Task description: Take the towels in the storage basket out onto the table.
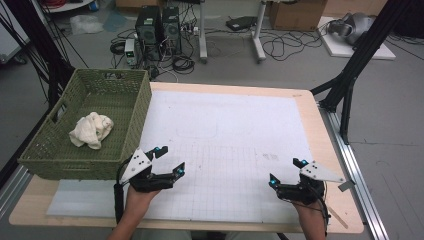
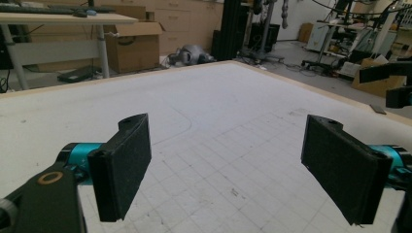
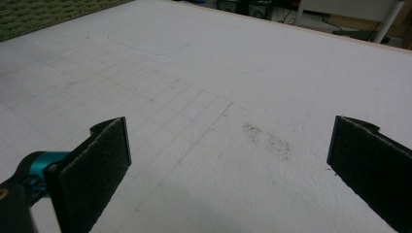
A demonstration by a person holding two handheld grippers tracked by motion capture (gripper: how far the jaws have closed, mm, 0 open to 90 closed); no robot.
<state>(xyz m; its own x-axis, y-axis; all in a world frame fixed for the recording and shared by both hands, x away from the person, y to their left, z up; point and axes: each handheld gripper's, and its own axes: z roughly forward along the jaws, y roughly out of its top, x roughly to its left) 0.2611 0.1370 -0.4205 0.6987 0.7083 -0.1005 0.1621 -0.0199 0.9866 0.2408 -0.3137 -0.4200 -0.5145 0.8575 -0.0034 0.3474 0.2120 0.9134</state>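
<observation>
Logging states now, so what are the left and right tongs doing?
Left tongs: open, holding nothing.
Right tongs: open, holding nothing.

We are finding no text, label, brand, number or sign that we can read anywhere in these views; the white mat (image 1: 225, 135) on the table is carrying only faint ruled grid lines and outlines.
</observation>
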